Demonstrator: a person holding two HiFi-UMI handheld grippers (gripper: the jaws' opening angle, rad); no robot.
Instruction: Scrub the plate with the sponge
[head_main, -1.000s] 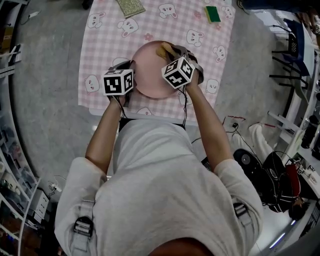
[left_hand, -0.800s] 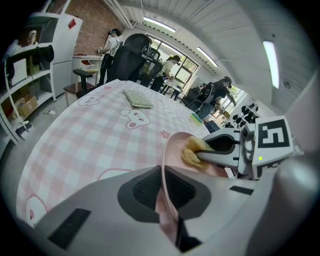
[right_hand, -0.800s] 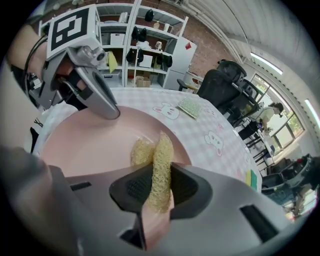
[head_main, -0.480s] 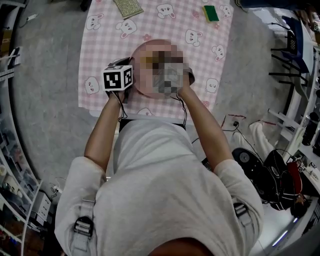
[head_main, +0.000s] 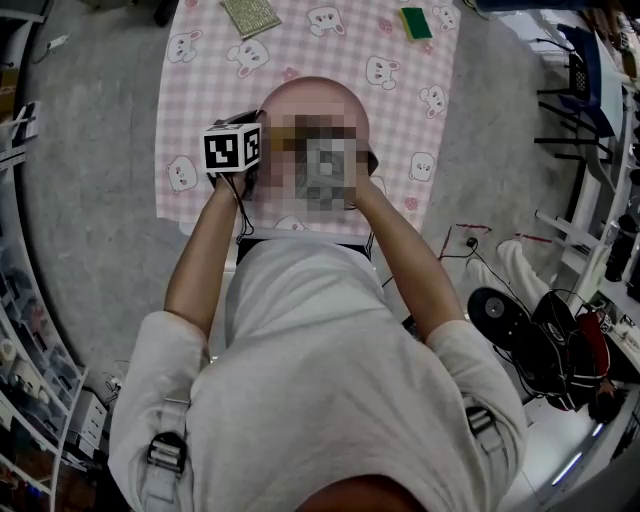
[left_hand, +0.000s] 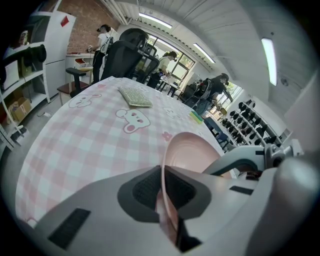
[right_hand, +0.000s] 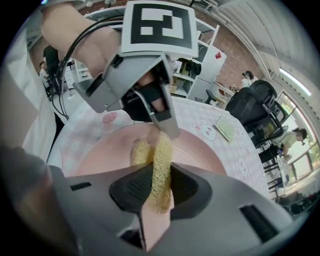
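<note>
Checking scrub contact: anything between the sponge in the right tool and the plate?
Nothing visible. The sponge, clamped in the right tool, appears to lie directly against the plate. The left tool grips the plate's rim just past the sponge, close but not between them.

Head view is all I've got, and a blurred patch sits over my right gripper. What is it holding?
Observer: The right gripper is shut on a yellow mesh sponge; its own view shows that plainly.
Operator: Is the sponge on the plate?
Observer: It appears so. Its far end lies against the inner face of the pink plate.
Operator: And the left one?
Observer: The left gripper has its fingers clamped on the plate's rim, seen edge-on in the left gripper view.
</note>
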